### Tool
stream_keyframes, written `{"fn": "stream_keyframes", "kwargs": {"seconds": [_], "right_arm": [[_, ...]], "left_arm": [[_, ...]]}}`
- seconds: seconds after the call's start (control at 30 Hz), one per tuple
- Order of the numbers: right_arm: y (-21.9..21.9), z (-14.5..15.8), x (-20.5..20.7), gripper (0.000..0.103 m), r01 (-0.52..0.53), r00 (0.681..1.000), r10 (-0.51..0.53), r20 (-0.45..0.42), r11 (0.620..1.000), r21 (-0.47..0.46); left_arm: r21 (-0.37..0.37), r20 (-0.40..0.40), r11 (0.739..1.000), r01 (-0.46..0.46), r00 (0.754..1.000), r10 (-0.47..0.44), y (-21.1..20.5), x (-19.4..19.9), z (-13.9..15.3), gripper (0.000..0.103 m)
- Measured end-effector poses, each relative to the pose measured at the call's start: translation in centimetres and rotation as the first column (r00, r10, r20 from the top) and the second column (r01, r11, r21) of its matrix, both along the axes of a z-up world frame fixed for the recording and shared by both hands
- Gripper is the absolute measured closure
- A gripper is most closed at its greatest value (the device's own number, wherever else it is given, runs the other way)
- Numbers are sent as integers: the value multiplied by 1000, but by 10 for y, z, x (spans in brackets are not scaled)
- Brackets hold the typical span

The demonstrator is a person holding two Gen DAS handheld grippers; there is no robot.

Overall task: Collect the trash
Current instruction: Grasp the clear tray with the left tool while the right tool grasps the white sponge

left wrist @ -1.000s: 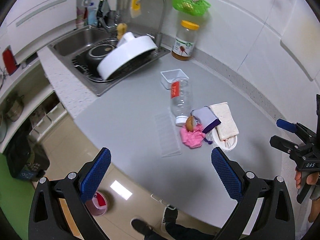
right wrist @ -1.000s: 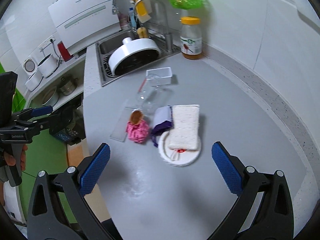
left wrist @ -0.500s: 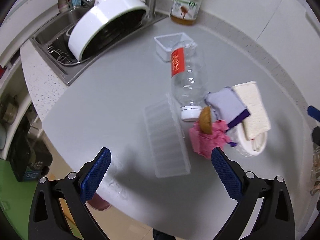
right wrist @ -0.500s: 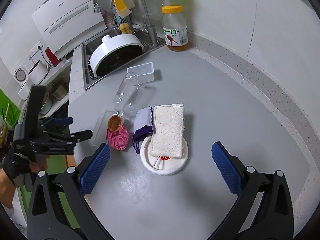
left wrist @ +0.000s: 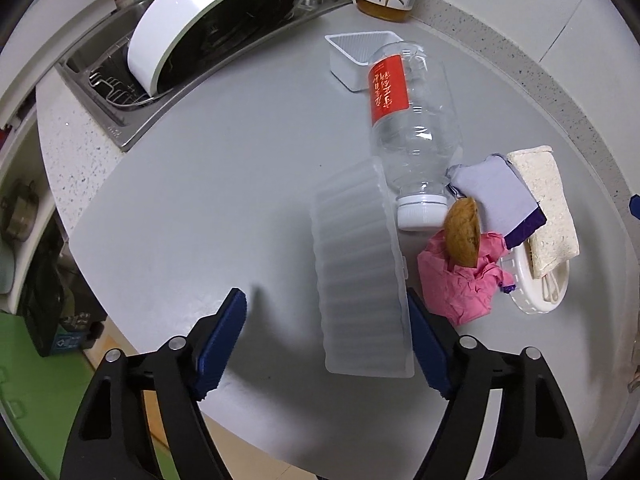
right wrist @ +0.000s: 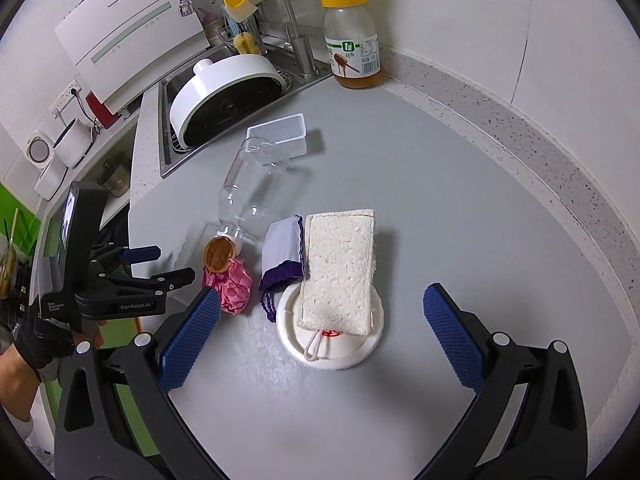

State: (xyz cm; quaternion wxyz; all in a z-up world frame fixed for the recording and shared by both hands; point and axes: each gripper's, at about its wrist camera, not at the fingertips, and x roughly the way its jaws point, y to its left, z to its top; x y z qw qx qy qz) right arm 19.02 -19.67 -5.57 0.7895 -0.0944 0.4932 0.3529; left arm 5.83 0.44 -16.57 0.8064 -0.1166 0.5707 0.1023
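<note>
The left claw [left wrist: 326,334] is caught mid-close around the clear ridged tray [left wrist: 360,272], lying near the desk's [left wrist: 224,184] front edge beside the empty bottle [left wrist: 412,136]; its pads aren't pressing yet. The right claw [right wrist: 320,336] is held wide open with nothing gripped, above the sponge [right wrist: 340,268] on the white lid [right wrist: 360,350].

I can read little here. On the side of the left gripper [right wrist: 160,264], seen from the right wrist camera, white letters spell "GenRobot.AI", and a smaller line on its handle seems to say "Data Acquisition System", though that is too small to be sure. The honey jar [right wrist: 352,48] by the wall carries a green square with a white "1" above a drawing of a honey dipper; its fine print is illegible. The clear bottle [left wrist: 404,120] has a red label with white characters I cannot make out.
</note>
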Motion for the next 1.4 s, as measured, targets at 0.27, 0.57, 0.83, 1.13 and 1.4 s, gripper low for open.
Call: {"fn": "stream_keyframes", "kwargs": {"seconds": [0.27, 0.57, 0.83, 1.13, 1.4], "right_arm": [[6, -5, 3, 3, -5, 1000, 5, -10, 1000, -6], [6, -26, 9, 3, 0, 1000, -1, -27, 999, -52], [10, -64, 27, 4, 5, 997, -12, -70, 995, -103], [23, -77, 32, 57, -51, 995, 42, -94, 993, -103], [12, -49, 29, 82, -47, 998, 43, -54, 996, -72]], "left_arm": [[30, -5, 999, -18, 1000, 18, 14, -5, 7, 94], [41, 77, 999, -3, 997, 0, 9, -5, 40, 95], [31, 133, 999, -9, 991, 5, 9, -10, 69, 95], [12, 130, 999, -34, 991, 32, 16, -18, 68, 95], [-2, 151, 1000, -27, 988, 27, 9, -19, 75, 95]]}}
